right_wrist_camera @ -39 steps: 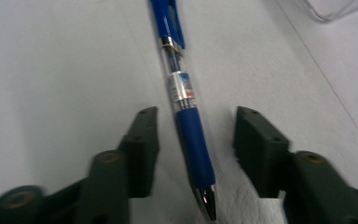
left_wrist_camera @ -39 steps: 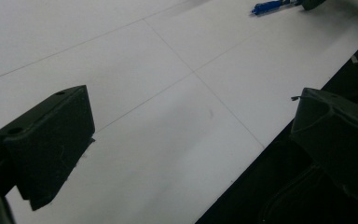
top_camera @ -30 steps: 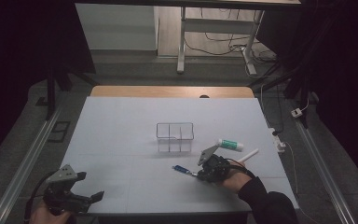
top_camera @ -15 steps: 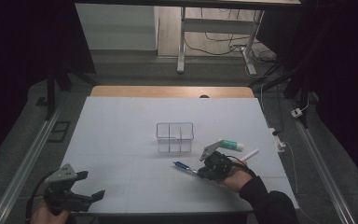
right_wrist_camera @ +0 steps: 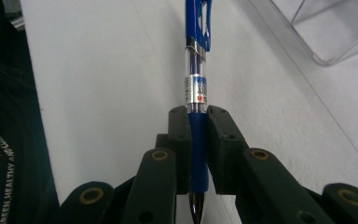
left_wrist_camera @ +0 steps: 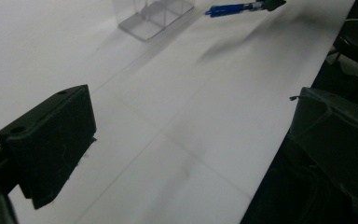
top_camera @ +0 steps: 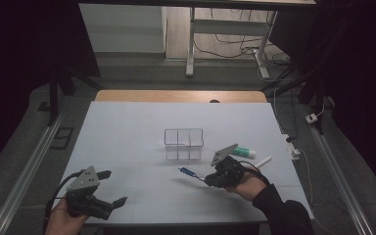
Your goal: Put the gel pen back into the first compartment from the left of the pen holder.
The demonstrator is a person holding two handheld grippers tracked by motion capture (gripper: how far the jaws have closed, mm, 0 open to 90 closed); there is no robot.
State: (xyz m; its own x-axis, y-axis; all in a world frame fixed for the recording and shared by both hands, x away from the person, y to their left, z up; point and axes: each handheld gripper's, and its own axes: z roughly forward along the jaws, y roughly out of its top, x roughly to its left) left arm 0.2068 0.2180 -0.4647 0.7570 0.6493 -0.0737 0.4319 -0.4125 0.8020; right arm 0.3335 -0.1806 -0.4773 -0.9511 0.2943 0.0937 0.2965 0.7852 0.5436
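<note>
Dim room, black toward 9 and 3 o'clock; my table [top_camera: 127, 142] evenly lit, soft shadows beneath my grippers. Left gripper view smeared by motion blur. Right gripper view sharp on pen [right_wrist_camera: 196, 88], slight glare at 12.

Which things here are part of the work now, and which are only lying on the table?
In use: blue pen, clamped in the right gripper; likely the clear organiser near it.
Lying about: green-capped tube, white stick; left gripper open, holding nothing.
</note>
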